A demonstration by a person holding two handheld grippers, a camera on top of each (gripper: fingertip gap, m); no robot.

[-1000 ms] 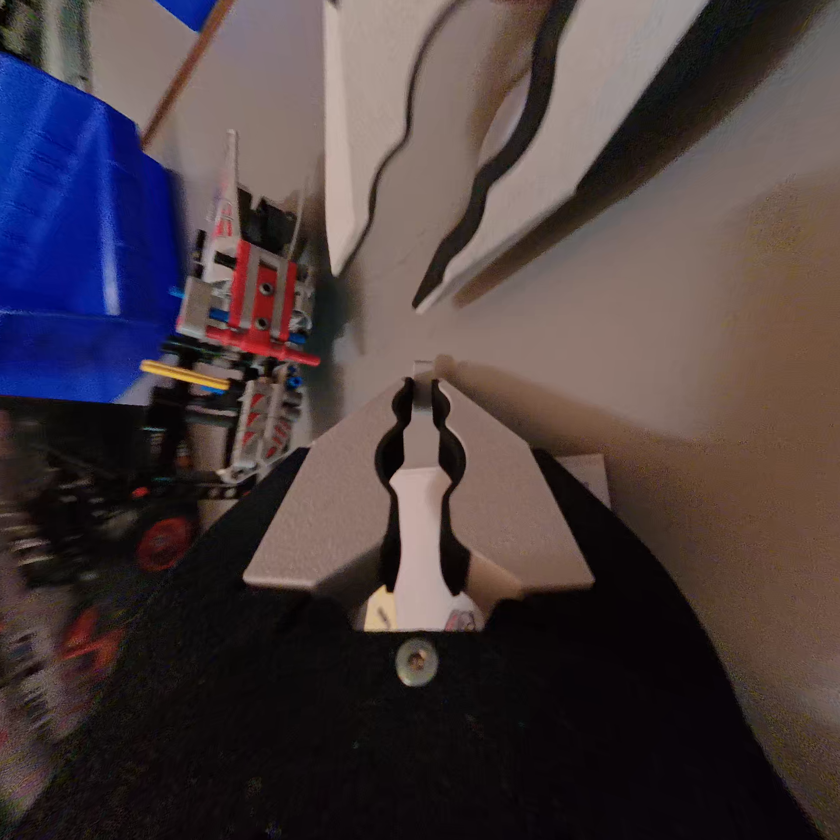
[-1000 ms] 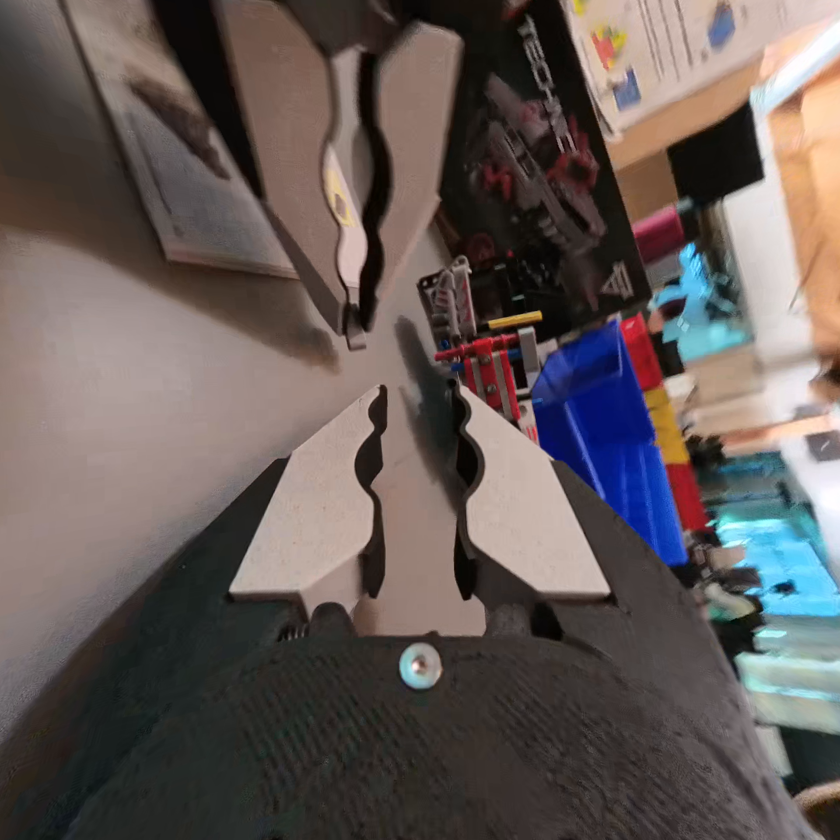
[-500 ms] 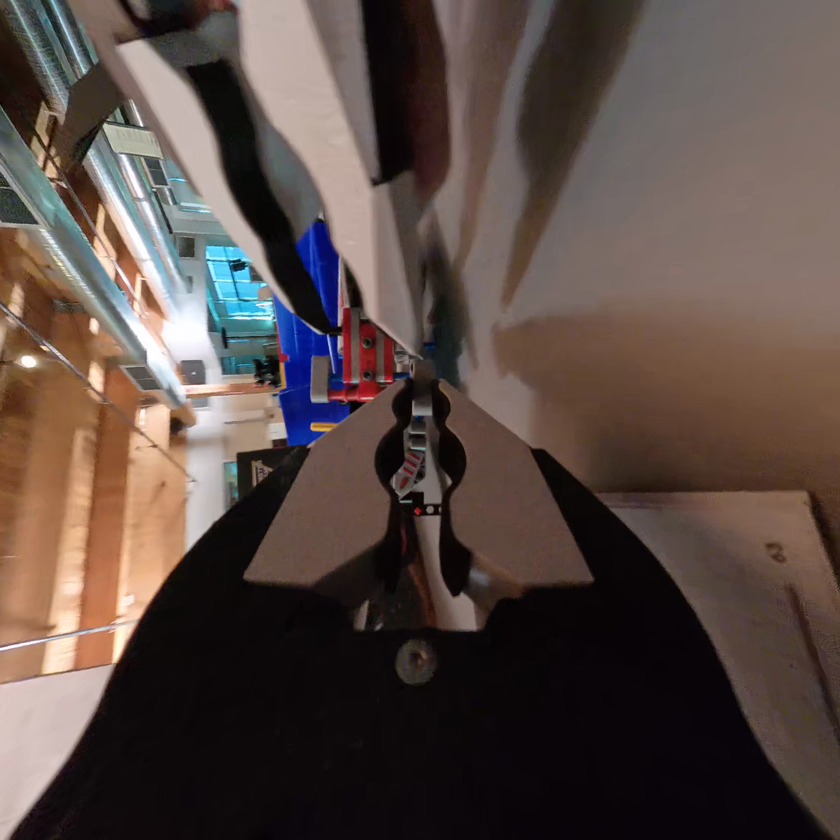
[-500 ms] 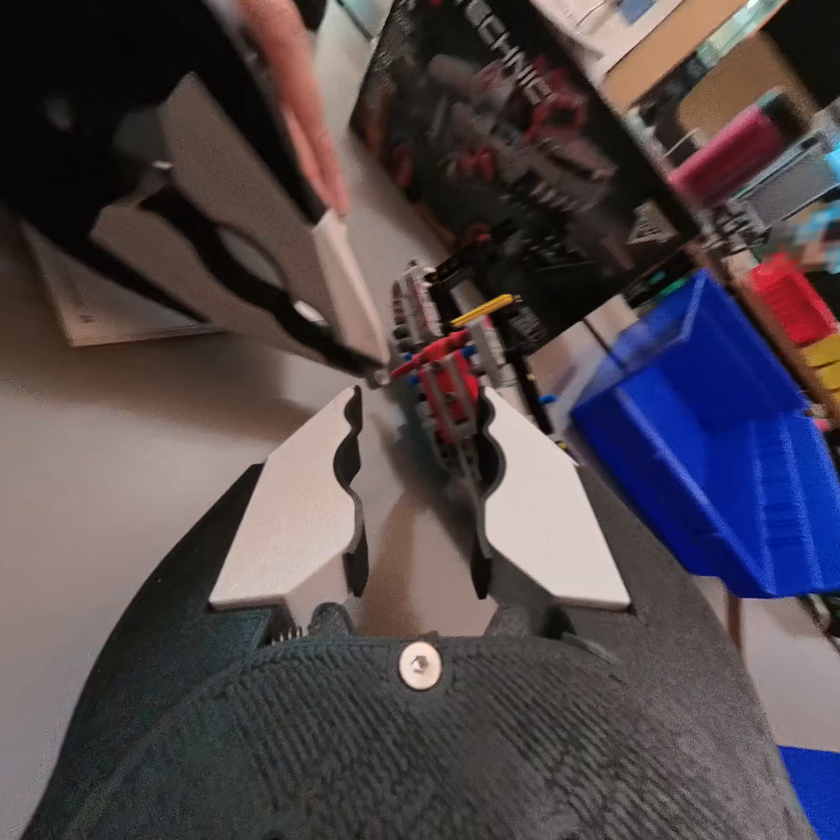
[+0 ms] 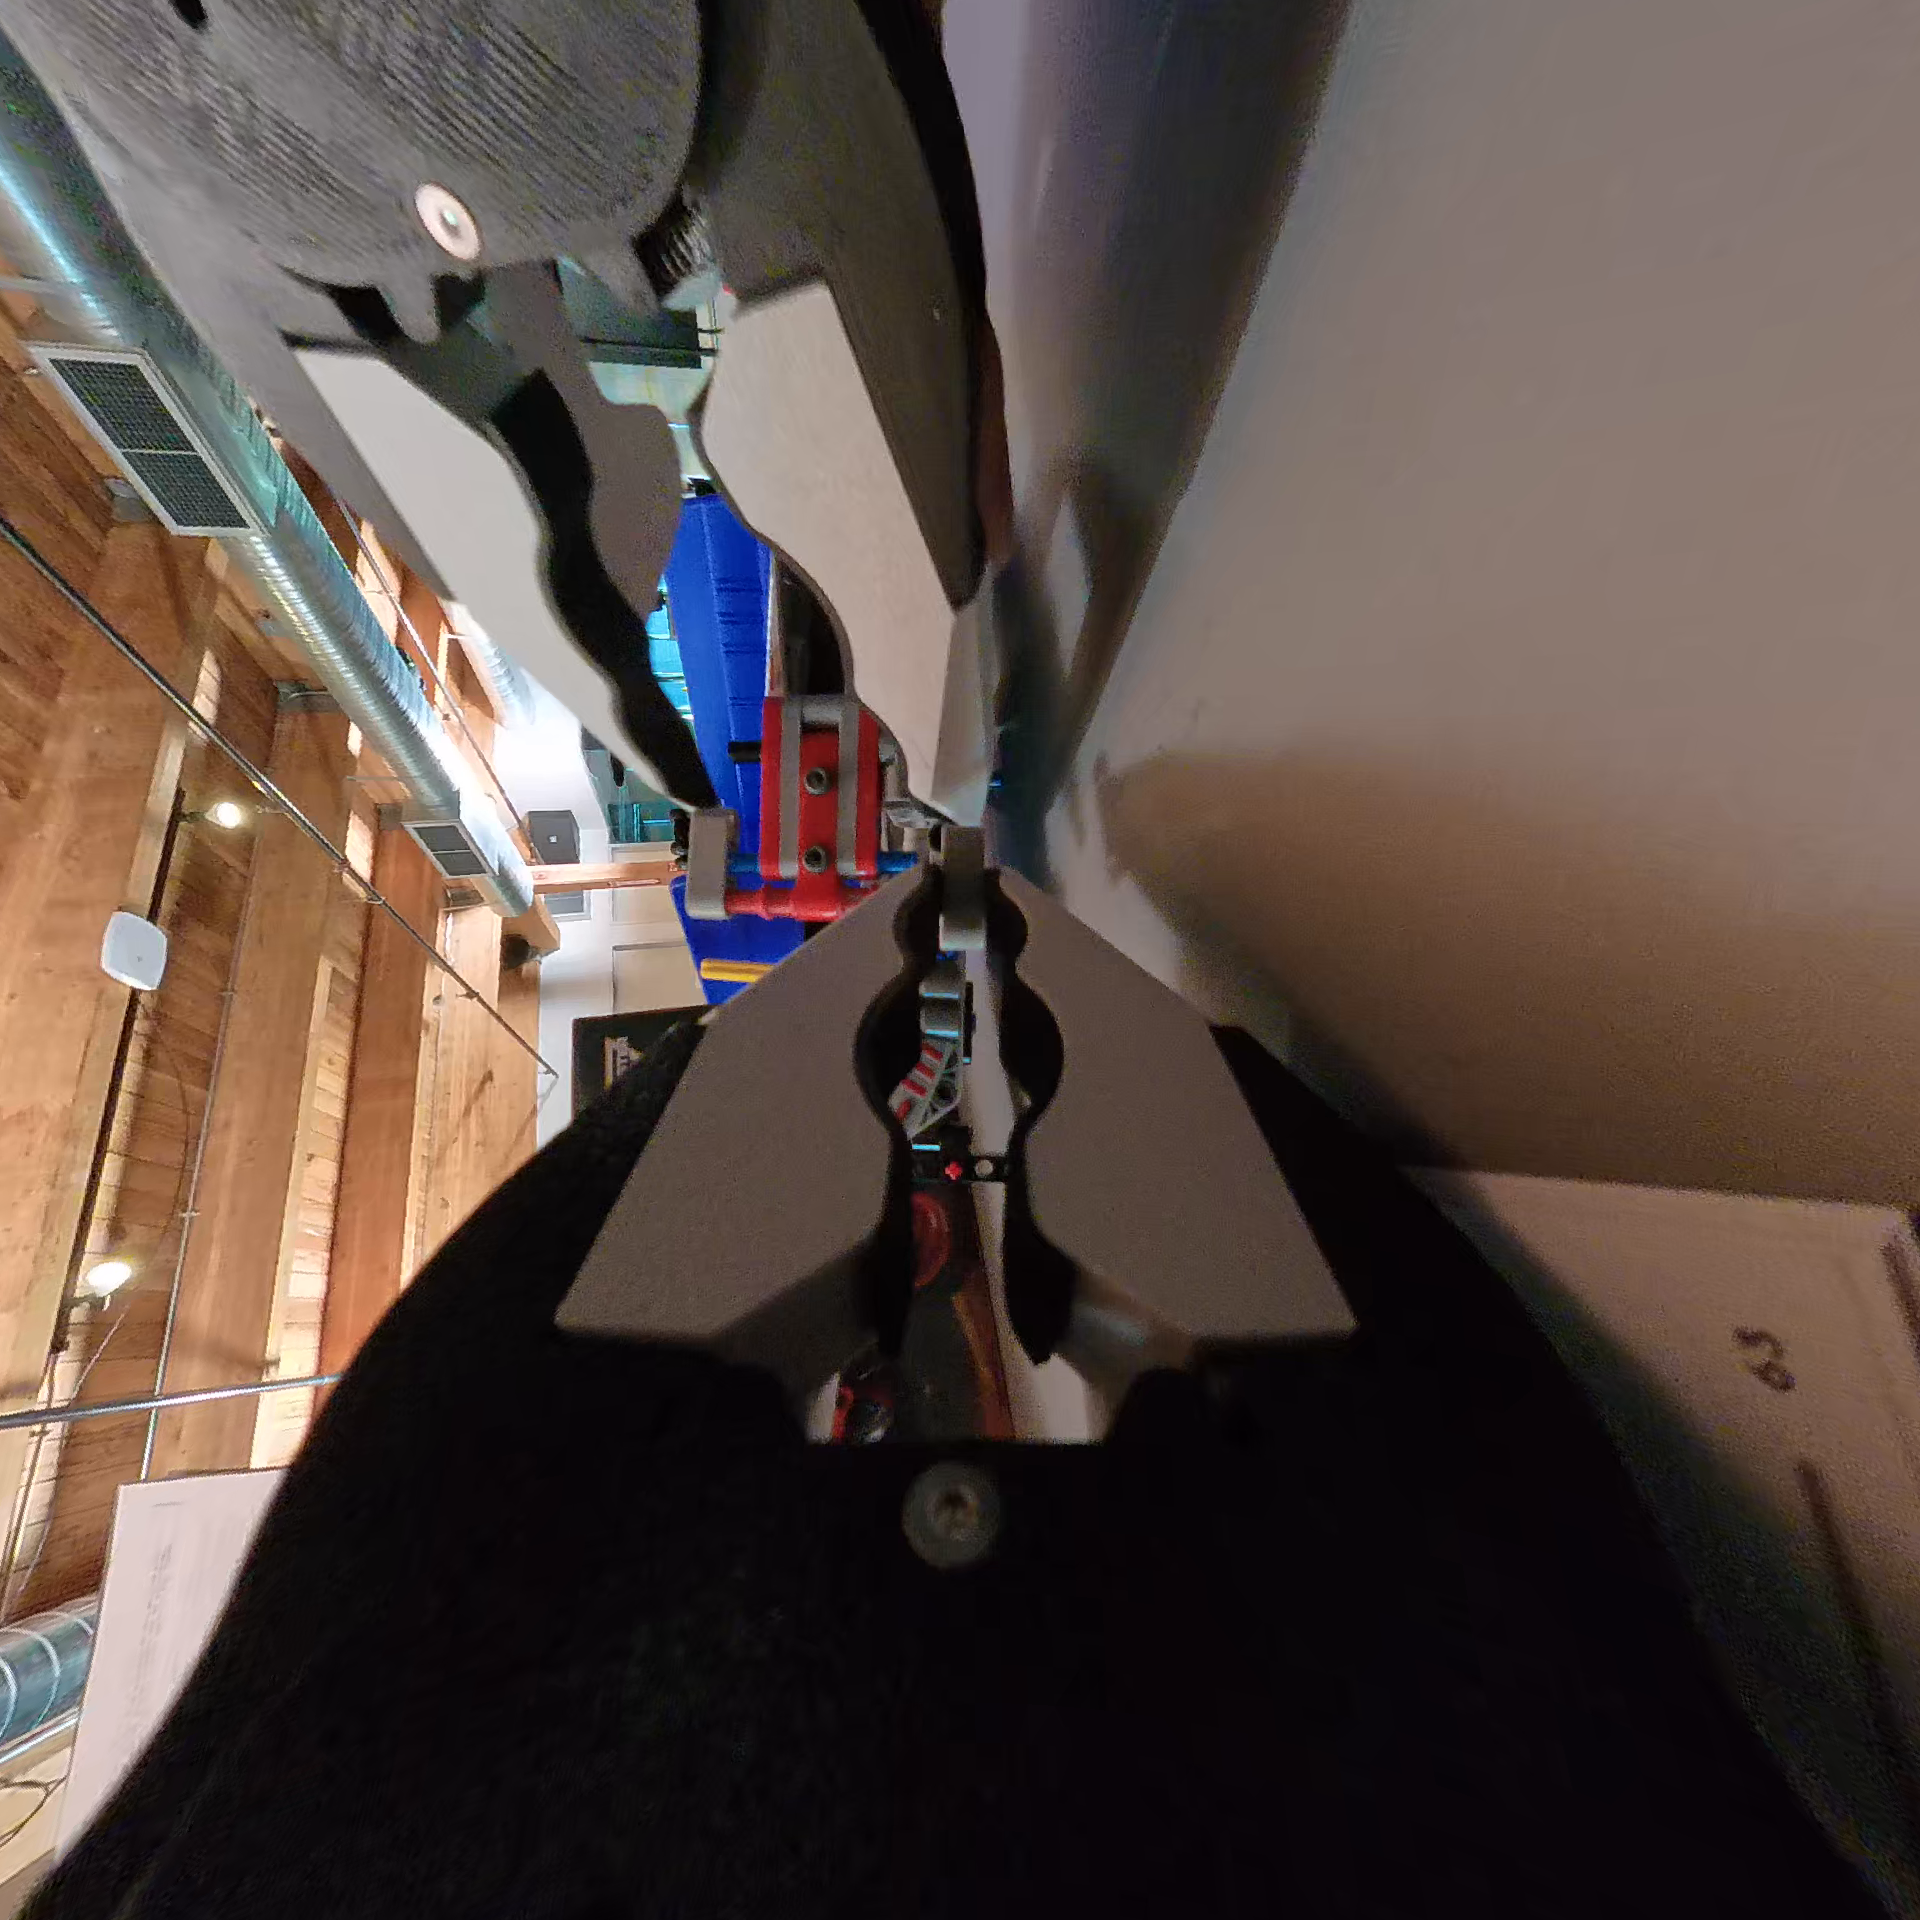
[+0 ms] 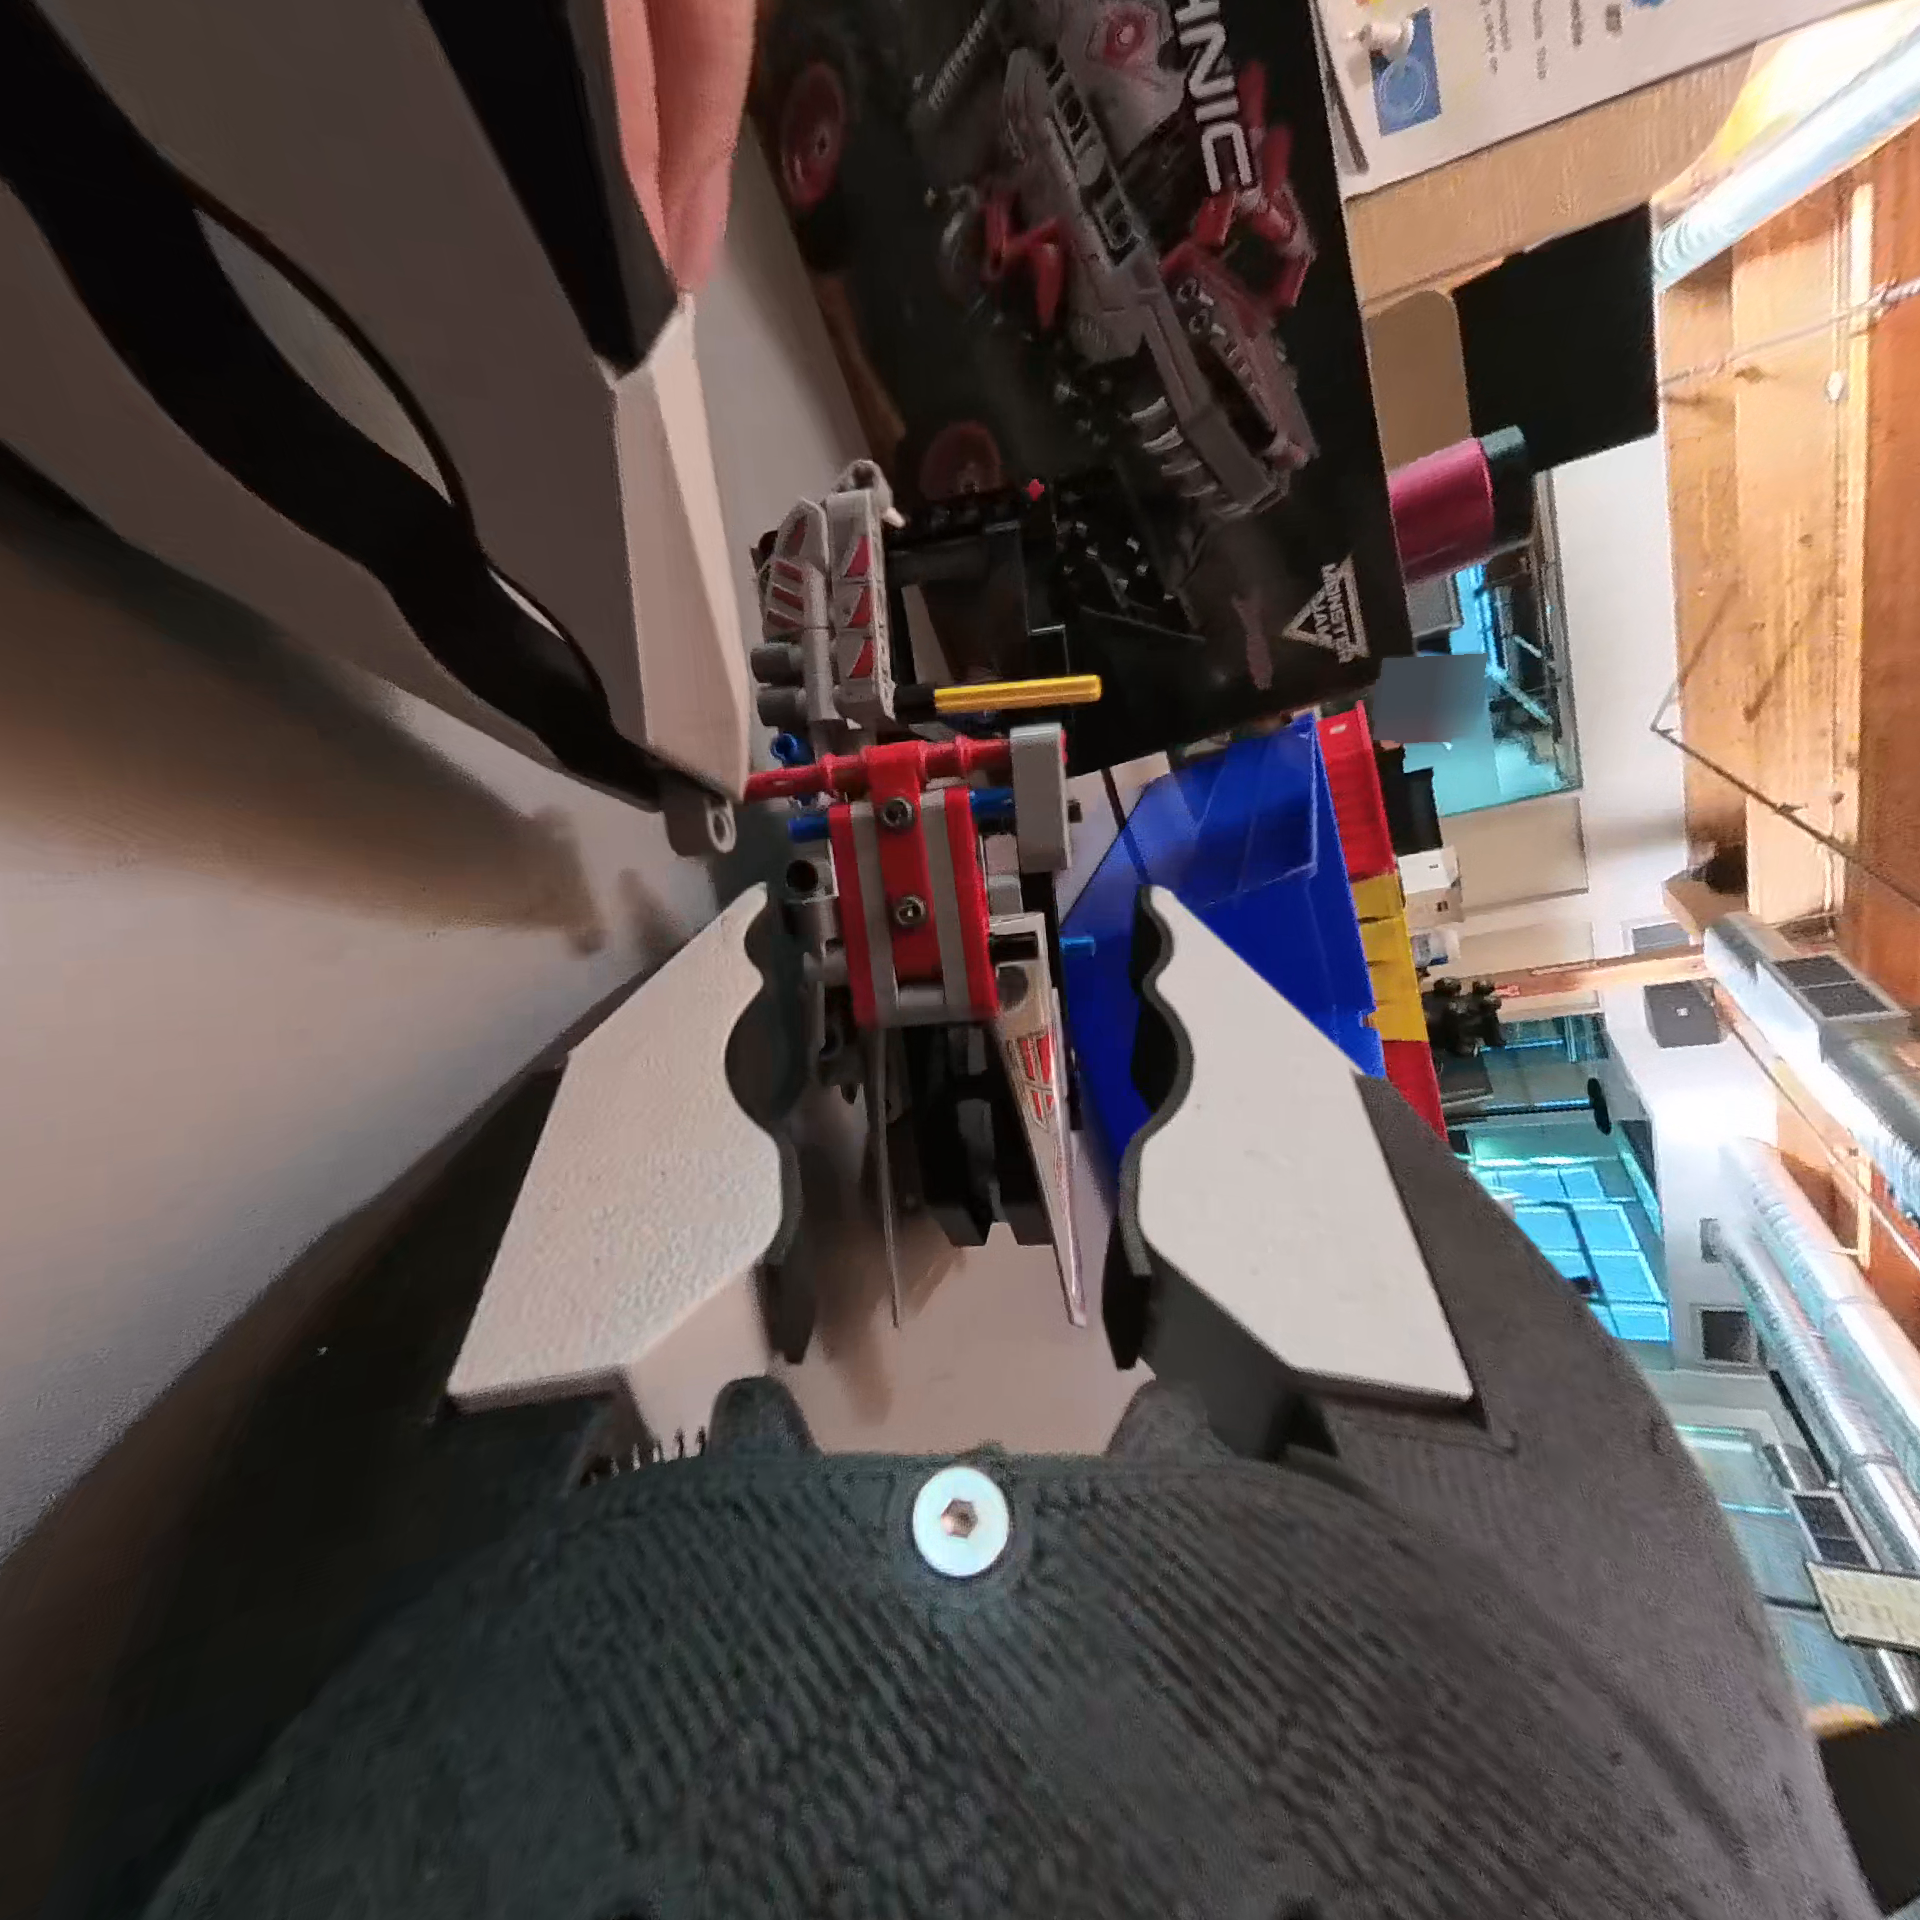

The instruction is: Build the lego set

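Printed lettering and triangular logo on dark set box (image 6: 1091, 343) propped behind model; poster (image 6: 1475, 83) with small print (too blurred to read) beyond; handwritten mark on pale board (image 5: 1714, 1382), left view.

lego model (image 6: 914, 914): red block framed in grey, blue pins, a yellow rod, black underparts, grey panels with red stripes
small part (image 5: 961, 883): plain light grey, pinched in the left hand-held gripper (image 5: 961, 894)
right hand-held gripper (image 6: 951, 935): pale grey fingers with black wavy inner edges, dark textured body, silver screw
bin (image 6: 1226, 894): bright blue
box (image 6: 1091, 343): black with a grey and red vehicle picture
worktop (image 6: 208, 831): pale grey-beige
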